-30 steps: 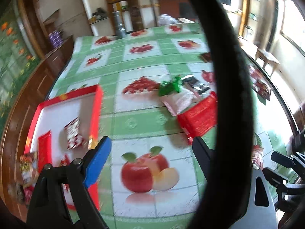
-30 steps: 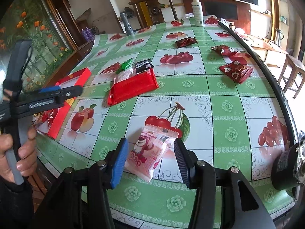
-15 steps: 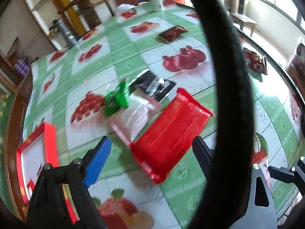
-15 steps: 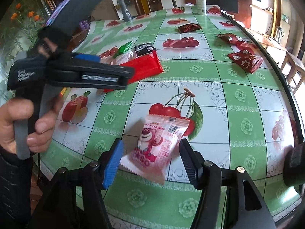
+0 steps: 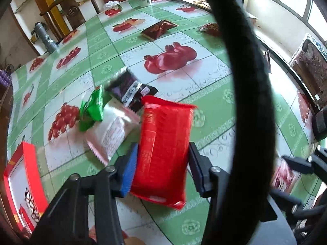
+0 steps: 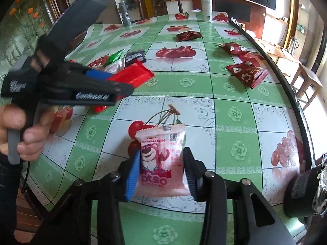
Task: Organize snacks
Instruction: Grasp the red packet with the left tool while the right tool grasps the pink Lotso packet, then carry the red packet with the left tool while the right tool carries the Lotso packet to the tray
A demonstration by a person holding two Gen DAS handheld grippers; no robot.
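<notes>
Far left, at the near desk edge: red tray (image 5: 28,175), white floor, a couple of small packets lying inside it. Green-and-white fruit-print cloth covers the desk (image 5: 212,120).

Just right of the tray, a small heap: green packet (image 5: 93,107) leaning on a pale pink-edged packet (image 5: 111,136), with a dark purple packet (image 5: 130,90) touching them on the far side.

My left claw (image 5: 162,168) is down over the long red packet (image 5: 163,149), which lies against that heap. Jaws closing; the blue pad (image 5: 128,173) is against the packet's left edge, the black pad against its right edge. Near end of the packet sits between the pads; far end overlaps the purple packet.

From the right wrist view, my left hand (image 6: 26,130) shows wrapped round the left claw's grip, at the left of the picture.

My right claw (image 6: 161,172) is nearer the desk's near edge, well right of the heap. Jaws closing here too, pads pressing both sides of the pink bear packet (image 6: 161,161), which stands upright between them over a cherry print.

Further right and far: a dark red packet (image 6: 189,35) alone, then a loose cluster of dark red packets (image 6: 247,72) near the right rim. White spray bottle (image 6: 206,6) at the far edge.
</notes>
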